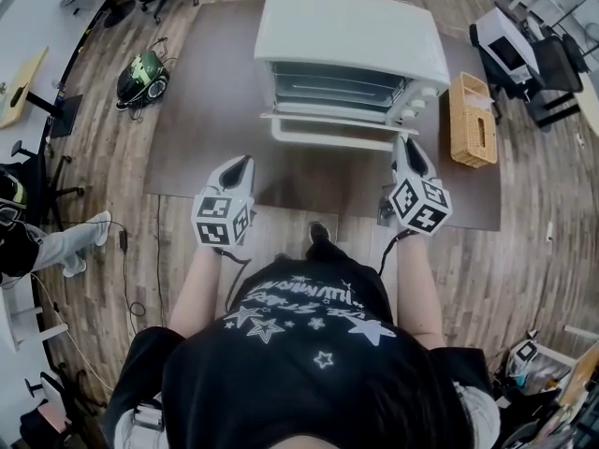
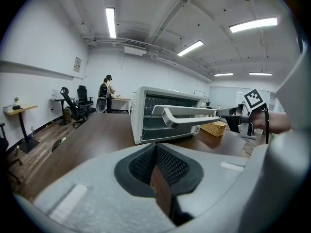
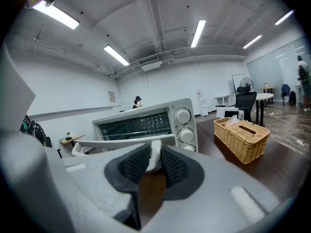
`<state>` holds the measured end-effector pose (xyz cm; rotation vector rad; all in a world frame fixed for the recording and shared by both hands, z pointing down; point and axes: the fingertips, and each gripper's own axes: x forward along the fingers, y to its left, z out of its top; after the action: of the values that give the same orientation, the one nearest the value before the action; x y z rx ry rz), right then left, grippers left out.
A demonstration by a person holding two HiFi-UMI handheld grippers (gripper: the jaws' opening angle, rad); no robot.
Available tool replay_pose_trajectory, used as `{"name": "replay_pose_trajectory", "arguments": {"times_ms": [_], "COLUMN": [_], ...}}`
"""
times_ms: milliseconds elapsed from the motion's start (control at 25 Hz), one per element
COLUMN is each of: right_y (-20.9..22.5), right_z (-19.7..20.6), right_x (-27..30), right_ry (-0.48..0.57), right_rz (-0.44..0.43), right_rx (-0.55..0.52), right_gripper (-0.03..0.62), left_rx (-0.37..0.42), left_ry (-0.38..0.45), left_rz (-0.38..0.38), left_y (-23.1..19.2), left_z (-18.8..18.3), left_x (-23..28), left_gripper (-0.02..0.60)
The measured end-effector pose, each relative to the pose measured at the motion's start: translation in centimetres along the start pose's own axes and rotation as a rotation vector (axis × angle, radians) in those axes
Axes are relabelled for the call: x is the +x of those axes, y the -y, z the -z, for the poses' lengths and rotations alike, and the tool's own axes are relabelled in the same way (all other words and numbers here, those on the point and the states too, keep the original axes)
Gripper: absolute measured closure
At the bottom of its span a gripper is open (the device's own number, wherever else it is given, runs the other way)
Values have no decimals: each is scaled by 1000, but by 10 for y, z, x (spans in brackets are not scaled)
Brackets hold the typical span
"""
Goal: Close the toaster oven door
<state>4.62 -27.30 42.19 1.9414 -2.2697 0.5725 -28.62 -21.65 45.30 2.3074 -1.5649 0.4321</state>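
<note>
Right gripper view shows the right tongs (image 3: 154, 154) closed on the white door handle (image 3: 121, 142), at its right end. The handle sits between the two dark pads and they press on it from both sides. The left tongs (image 2: 155, 147) are closed with nothing between them. In the head view they hang above the worktop (image 1: 215, 110), near its front edge, well apart from the oven and to the left of the door.

The toaster oven (image 1: 351, 40) stands in the middle of the worktop, close to the far edge, with a wicker basket (image 1: 471, 120) just beside it on the right side. Its door (image 1: 332, 120) is only partly open, somewhere between flat and upright, and the handle points toward the front edge where the person stands. I judge that the closing is under way but the door has not yet met the oven body.

Several things could go wrong from here. The grip is on one end of the handle only, so the smooth bar may slide out of the pads when the door swings up, and the door would then fall back open. A push that goes more toward the far edge than upward may shove the whole oven backward, because no tongs hold its body. If the door is let go too early it may slam. The right tongs are also close to the knobs, so they could be caught between the handle and the front of the oven at the last part of the swing.
</note>
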Motion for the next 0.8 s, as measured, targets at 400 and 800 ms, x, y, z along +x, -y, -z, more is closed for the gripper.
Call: {"name": "replay_pose_trajectory", "arguments": {"times_ms": [400, 800], "right_y": [-3, -2], "right_z": [-25, -48], "right_x": [18, 38], "right_ry": [34, 53], "right_rz": [-40, -62], "right_rx": [25, 40], "right_gripper": [511, 510], "left_rx": [7, 12], "left_ry": [17, 40], "left_rz": [-14, -31], "left_y": [5, 5], "left_z": [-13, -31], "left_x": [10, 24], "left_gripper": [571, 571]}}
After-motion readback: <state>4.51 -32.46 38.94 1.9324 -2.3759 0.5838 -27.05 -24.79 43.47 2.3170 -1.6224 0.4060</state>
